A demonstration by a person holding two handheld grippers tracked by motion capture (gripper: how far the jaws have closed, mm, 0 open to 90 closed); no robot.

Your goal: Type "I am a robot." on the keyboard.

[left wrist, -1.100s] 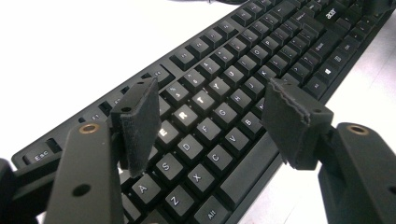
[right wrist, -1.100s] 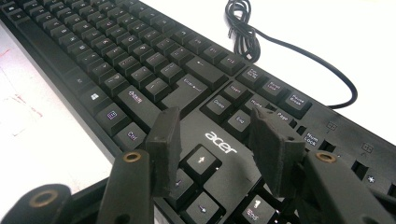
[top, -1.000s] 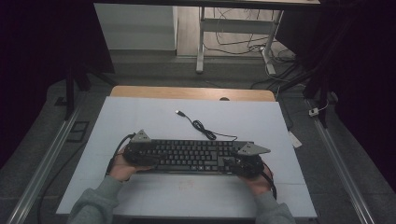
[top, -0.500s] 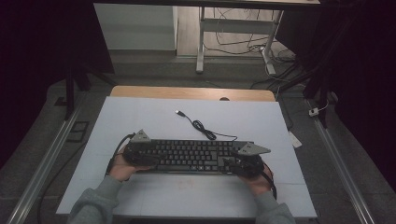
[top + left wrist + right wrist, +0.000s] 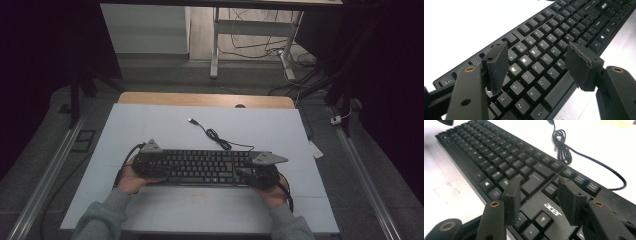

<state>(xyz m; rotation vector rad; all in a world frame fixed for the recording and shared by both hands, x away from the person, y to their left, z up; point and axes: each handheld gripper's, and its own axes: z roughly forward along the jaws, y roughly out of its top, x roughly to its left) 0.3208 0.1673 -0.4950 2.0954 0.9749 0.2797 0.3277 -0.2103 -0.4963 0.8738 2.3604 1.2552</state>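
Keyboard [image 5: 205,166]: black Acer model, lying flat on the white table [image 5: 165,125], long side running 9 to 3 o'clock, toward the 6 o'clock edge of the table.
Keyboard cable [image 5: 220,141]: black USB lead, runs from the keyboard's far edge toward 11 o'clock, bunched midway, plug lying free on the table.
Left gripper [image 5: 536,62]: at the keyboard's 9 o'clock end; jaws wide apart over the letter keys, pads above E, R, T and the space bar, gripping nothing.
Right gripper [image 5: 539,195]: at the 3 o'clock end; jaws parted about halfway over the Acer logo, nothing pinched between them.
Hands: each holds its gripper from the 6 o'clock side, grey sleeves showing.
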